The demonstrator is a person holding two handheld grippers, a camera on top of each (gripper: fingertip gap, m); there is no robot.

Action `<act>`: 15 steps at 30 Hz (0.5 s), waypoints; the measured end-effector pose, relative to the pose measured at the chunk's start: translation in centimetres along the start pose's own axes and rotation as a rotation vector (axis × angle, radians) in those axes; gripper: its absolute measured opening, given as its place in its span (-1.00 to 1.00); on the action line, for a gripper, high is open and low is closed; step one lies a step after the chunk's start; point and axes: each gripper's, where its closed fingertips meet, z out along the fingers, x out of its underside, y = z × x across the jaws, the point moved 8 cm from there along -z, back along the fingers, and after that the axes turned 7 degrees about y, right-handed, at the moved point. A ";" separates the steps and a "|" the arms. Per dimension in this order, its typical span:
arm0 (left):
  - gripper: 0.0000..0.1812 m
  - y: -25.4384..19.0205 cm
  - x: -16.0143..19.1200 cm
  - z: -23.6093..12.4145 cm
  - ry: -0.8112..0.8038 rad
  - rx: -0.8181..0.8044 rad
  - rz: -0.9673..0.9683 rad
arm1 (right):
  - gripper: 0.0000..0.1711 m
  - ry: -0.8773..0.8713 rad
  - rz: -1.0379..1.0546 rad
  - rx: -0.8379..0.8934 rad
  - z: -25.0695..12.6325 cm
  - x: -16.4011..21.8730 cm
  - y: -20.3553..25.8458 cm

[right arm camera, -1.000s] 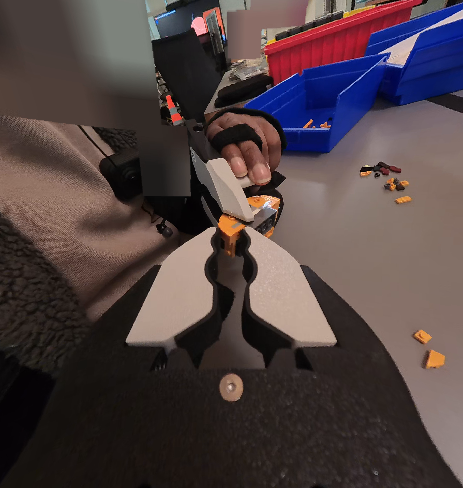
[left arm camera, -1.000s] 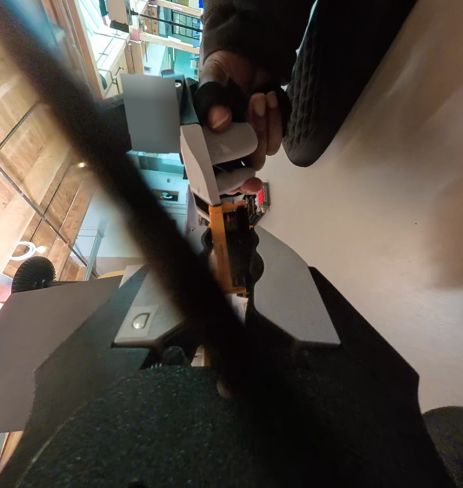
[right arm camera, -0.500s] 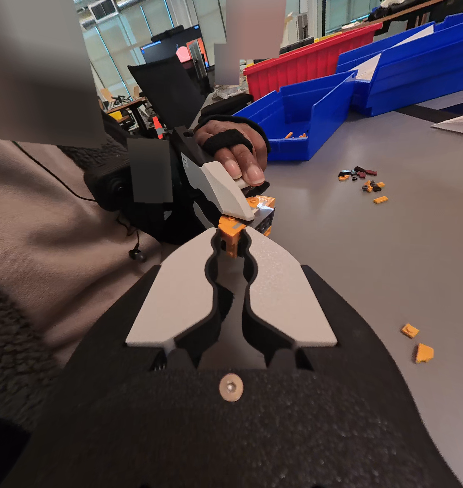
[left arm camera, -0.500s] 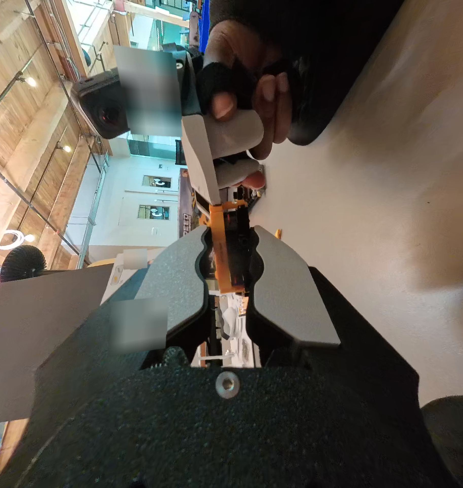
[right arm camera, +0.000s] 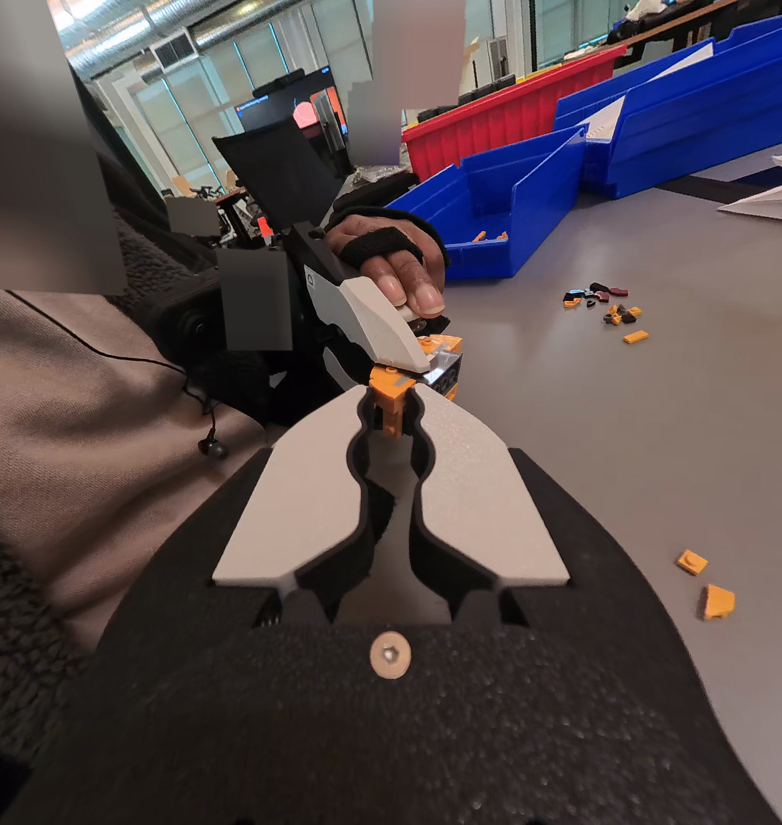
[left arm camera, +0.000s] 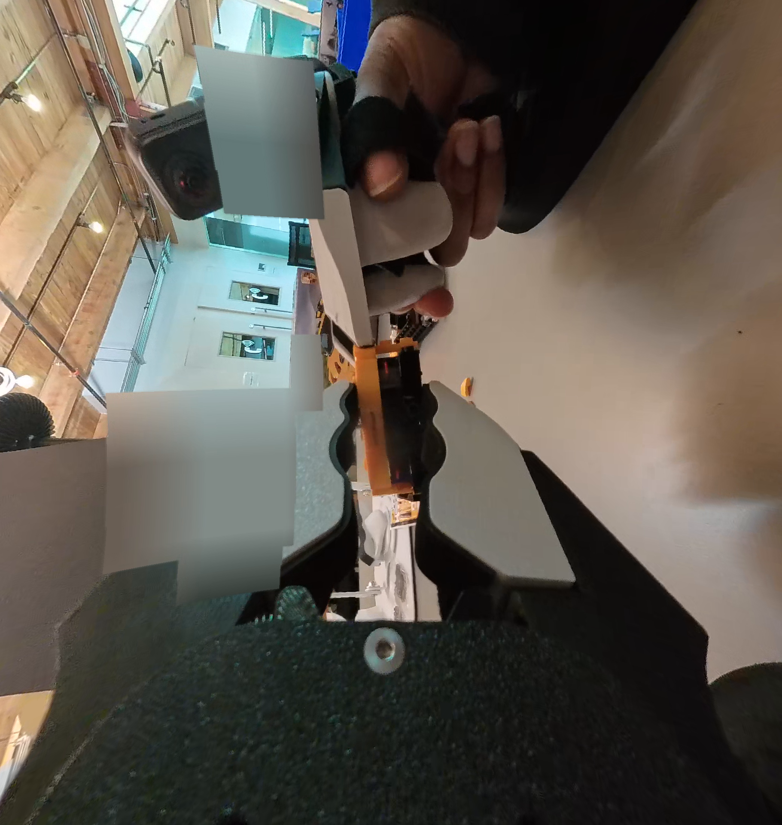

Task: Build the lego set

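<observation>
A: What stood on the grey bench [right arm camera: 647, 446]?

B: Blue bins [right arm camera: 491, 214], the nearest holding a few orange pieces [right arm camera: 491, 235], and a red bin [right arm camera: 505, 138] whose contents were hidden.

A: State of the tongs?

B: The left tongs [left arm camera: 386, 428] pinched the orange-and-black lego model [left arm camera: 386, 424] above the bench. The right tongs [right arm camera: 391, 408] were closed on that model's orange end [right arm camera: 391, 402].

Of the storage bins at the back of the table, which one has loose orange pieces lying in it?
The nearest blue bin, open toward the camera: small orange pieces lie on its floor. The red bin and the other blue bins show none.
</observation>
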 end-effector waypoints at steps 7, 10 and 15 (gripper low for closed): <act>-0.70 0.1 0.5 0.4 0.002 0.022 -0.051 | -0.85 -0.021 0.009 0.009 0.0 0.2 -0.7; -0.70 0.3 1.1 1.1 0.032 0.024 -0.101 | -0.85 -0.072 0.044 0.055 -0.2 0.1 -1.5; -0.70 -0.2 2.4 2.2 0.140 0.043 -0.126 | -0.82 -0.216 0.051 0.094 -1.6 -0.4 -1.8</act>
